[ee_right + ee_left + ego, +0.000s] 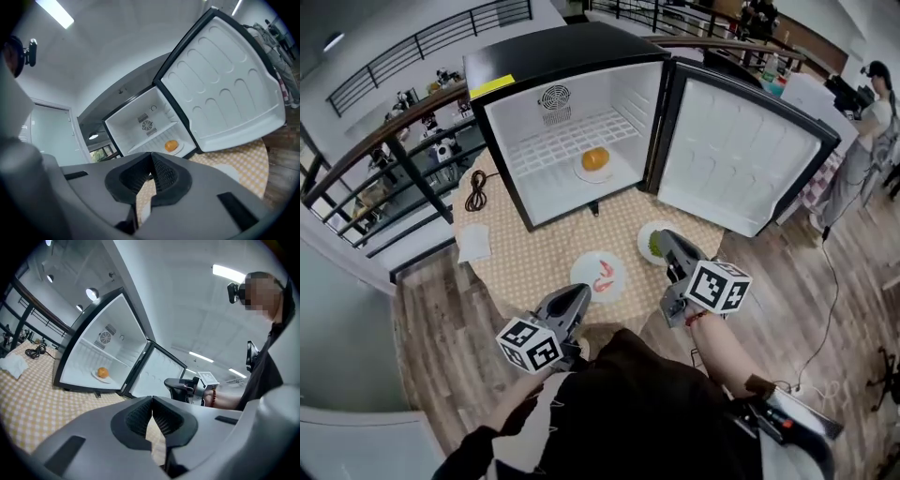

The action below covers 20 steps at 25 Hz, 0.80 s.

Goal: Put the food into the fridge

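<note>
Orange round food is sitting on a small white plate on the floor of the open black mini fridge. A white plate of pink shrimp and a white plate of green food are waiting on the beige checked tablecloth. Both plates are lying flat, so a pinch on a thin rim is risking a slip or tipped food, and the fridge sill could be catching a low plate. The left gripper and right gripper are both clamped together on nothing. Both are pointing roughly level toward the fridge, the left just behind the shrimp plate and the right over the green plate's near edge.
</note>
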Available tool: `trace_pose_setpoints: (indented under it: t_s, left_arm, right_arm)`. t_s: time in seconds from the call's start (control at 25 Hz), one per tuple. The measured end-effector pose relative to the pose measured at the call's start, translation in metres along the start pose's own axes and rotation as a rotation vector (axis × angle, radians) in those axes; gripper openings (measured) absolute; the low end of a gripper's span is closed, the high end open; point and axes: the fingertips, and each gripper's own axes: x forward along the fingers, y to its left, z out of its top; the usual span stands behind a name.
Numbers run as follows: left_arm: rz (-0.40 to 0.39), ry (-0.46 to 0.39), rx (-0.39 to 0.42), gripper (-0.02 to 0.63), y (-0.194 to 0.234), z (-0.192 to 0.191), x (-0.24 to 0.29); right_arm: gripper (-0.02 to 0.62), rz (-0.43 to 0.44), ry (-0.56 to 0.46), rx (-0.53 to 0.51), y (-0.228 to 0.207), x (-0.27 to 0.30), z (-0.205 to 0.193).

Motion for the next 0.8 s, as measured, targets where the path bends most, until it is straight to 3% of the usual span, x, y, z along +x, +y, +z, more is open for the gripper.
trace_pose_setpoints:
  t_s: [0.4,0.8]
  left_arm:
    - [0.012,-0.003,-0.015,0.015,-0.123,-0.077,-0.010]
    - [0.041,0.011,-0.014,0.015,-0.184,-0.118,-0.023]
  right_arm:
    - [0.017,-0.038,0.022,0.008,-0.032,-0.150,-0.038]
    - [0.017,-0.039,0.071,0.004,-0.047,-0.221,-0.073]
